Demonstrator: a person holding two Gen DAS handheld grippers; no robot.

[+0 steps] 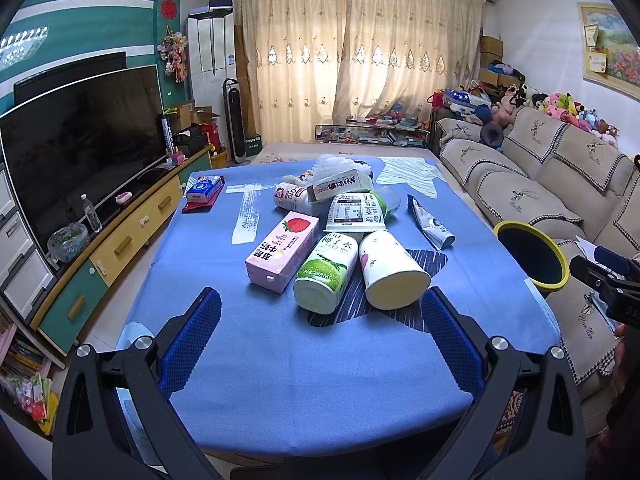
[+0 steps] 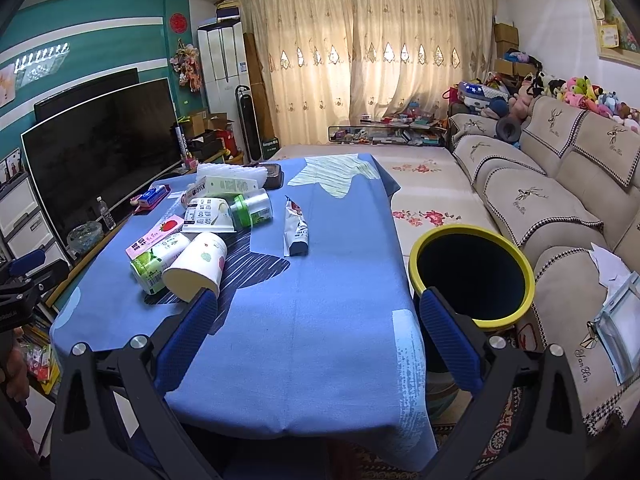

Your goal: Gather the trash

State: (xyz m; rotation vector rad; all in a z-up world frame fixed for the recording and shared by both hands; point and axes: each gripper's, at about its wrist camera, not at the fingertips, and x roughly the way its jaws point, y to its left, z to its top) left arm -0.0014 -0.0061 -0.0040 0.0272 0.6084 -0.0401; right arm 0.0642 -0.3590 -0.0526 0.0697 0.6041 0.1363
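Blue cloth covers the counter (image 1: 280, 360), and a heap of trash lies on its middle. Nearest the left tongs (image 1: 320, 312) lie three things side by side: a pink carton (image 1: 282, 254) with a strawberry picture, a green can (image 1: 326, 274) on its side, and a white paper cup (image 1: 392, 270) tipped over with its mouth facing the camera. Behind them a white tub (image 1: 356, 212) sits upside down, with a white bottle (image 1: 290, 198) and a small box (image 1: 340, 184) stacked further back. A torn sachet (image 1: 430, 222) lies apart to the right of the heap.

Both tongs are spread wide and hold nothing. The left tongs hover over the near edge of the counter, facing the heap. The right tongs (image 2: 318, 316) hover over bare cloth, with the cup just beside their left finger.

A black bin (image 2: 474, 276) with a yellow rim stands on the floor, just beside the counter's right edge, between counter and sofa (image 2: 560, 200).
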